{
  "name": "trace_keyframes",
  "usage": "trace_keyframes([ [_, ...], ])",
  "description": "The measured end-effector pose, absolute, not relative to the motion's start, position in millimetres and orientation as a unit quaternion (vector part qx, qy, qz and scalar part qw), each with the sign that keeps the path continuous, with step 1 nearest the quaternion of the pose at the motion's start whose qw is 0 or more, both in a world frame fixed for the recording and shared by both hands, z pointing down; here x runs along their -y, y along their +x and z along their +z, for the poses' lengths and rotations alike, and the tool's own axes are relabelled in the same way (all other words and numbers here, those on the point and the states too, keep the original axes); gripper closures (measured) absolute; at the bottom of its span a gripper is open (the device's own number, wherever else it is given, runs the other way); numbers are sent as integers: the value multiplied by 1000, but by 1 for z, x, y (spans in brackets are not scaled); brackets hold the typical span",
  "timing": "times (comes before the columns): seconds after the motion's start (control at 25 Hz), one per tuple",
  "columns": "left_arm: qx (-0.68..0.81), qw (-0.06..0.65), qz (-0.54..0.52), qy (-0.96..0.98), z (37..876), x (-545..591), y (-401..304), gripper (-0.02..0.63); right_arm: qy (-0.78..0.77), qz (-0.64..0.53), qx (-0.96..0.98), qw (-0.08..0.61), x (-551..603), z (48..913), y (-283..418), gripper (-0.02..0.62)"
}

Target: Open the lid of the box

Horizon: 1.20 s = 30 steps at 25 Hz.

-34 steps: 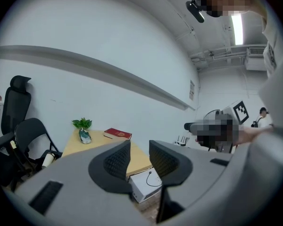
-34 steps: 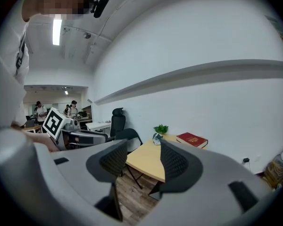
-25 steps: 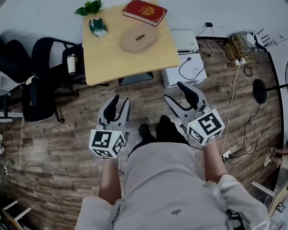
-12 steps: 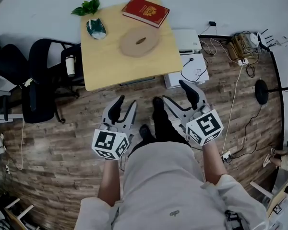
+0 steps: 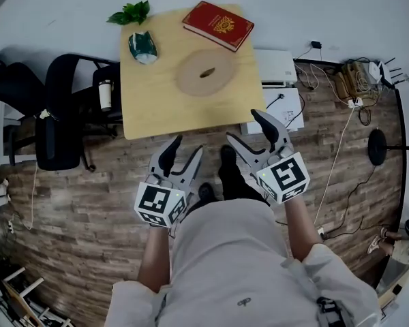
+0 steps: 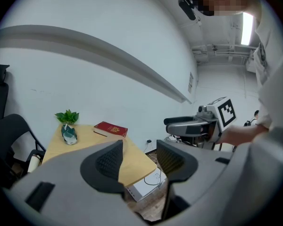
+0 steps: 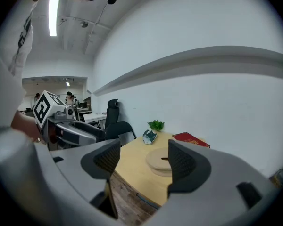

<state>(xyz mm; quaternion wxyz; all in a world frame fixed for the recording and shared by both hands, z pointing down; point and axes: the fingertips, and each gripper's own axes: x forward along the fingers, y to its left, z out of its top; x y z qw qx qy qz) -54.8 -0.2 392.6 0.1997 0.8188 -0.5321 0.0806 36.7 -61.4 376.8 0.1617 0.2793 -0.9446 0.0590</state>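
A round, flat wooden box (image 5: 206, 73) with a slotted lid lies on the pale wooden table (image 5: 157, 97); it also shows in the right gripper view as the box (image 7: 162, 160). Both grippers hang over the floor short of the table's near edge, apart from the box. The left gripper (image 5: 184, 148) (image 6: 139, 157) has its jaws opening with nothing between them. The right gripper (image 5: 244, 129) (image 7: 144, 160) is also opening and empty. In the left gripper view the box is hidden behind a jaw.
A red book (image 5: 218, 24), a small vase (image 5: 142, 45) and a green plant (image 5: 131, 12) share the table. Black office chairs (image 5: 54, 114) stand to the left. White units (image 5: 273, 63) and cables (image 5: 341, 73) lie on the floor to the right.
Both grippers' jaws have spread wider. The person has stepped toward the table, so the grippers now sit closer to its near edge.
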Motion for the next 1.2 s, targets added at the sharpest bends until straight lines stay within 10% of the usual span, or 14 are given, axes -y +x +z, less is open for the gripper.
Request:
trace_keyframes([
  [1.2, 652, 243, 76, 715, 427, 98, -58, 393, 51, -59, 954, 289, 172, 477, -28, 291],
])
